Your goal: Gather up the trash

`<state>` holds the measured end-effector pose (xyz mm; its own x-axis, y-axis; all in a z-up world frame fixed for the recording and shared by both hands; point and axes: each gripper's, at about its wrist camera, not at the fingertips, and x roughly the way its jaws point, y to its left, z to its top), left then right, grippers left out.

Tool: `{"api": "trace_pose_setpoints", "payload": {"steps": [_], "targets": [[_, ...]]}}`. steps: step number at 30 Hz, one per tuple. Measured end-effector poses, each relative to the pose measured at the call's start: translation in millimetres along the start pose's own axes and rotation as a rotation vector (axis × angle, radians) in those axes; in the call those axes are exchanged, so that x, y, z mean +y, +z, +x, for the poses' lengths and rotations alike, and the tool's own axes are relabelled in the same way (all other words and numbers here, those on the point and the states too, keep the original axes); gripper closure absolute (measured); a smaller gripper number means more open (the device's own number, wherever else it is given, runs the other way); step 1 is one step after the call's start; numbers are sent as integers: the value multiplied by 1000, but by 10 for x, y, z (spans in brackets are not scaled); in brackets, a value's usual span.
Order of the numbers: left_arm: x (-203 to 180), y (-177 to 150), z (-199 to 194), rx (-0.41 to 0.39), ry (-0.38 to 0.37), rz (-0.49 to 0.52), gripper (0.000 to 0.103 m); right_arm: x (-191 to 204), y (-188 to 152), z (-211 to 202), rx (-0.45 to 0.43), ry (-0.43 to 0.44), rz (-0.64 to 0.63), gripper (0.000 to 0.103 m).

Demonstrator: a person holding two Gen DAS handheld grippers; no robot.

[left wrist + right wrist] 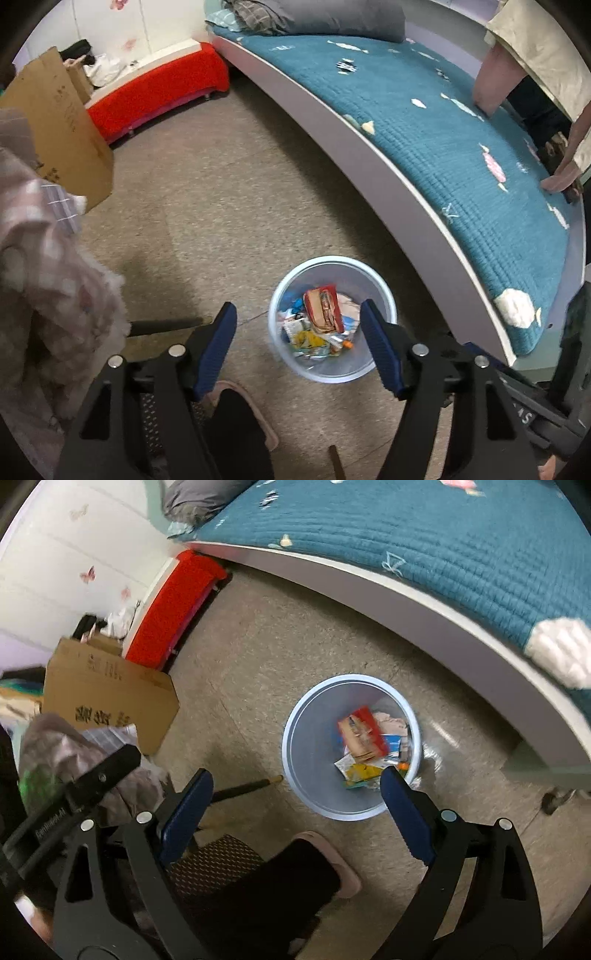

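Trash bin (295,288) below open left gripper (299,314).

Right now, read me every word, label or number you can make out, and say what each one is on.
"AS": end of a white word on the black bar at lower right of the left view; the rest is hidden.
Cardboard box: large black print and smaller lines, too blurred to read.
Black bar at left of the right view: white lettering, too blurred.
Packets in the bin: print too small.
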<state>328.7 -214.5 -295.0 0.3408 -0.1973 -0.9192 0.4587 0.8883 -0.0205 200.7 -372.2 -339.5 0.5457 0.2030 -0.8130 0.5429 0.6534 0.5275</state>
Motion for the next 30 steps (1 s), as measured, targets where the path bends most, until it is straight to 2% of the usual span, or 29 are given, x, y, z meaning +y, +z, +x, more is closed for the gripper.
{"api": "trace_pose_setpoints", "payload": {"steps": [5,8,15,19,23,27,30], "targets": [[2,-103,-414,-62,53,-15,28,314,-151,-289,-53,-32,-140,13],[-27,-220,-831,-139,86,-14,26,538,-278,-544,-91,-28,-216,13],[120,-646,-1893,-305,152,-24,21,956,-579,-1240,-203,25,-345,12],[194,-925,-2524,-436,145,-33,17,1280,-837,-1660,-274,69,-415,11],[246,-1198,-3063,-538,218,-52,16,1499,-1061,-2035,-348,98,-478,10],[320,-1488,-3484,-591,263,-78,12,1703,-1327,-2401,-426,108,-541,10],[350,-1705,-3807,-640,314,-87,8,1801,-1528,-2689,-464,154,-571,10]]}}
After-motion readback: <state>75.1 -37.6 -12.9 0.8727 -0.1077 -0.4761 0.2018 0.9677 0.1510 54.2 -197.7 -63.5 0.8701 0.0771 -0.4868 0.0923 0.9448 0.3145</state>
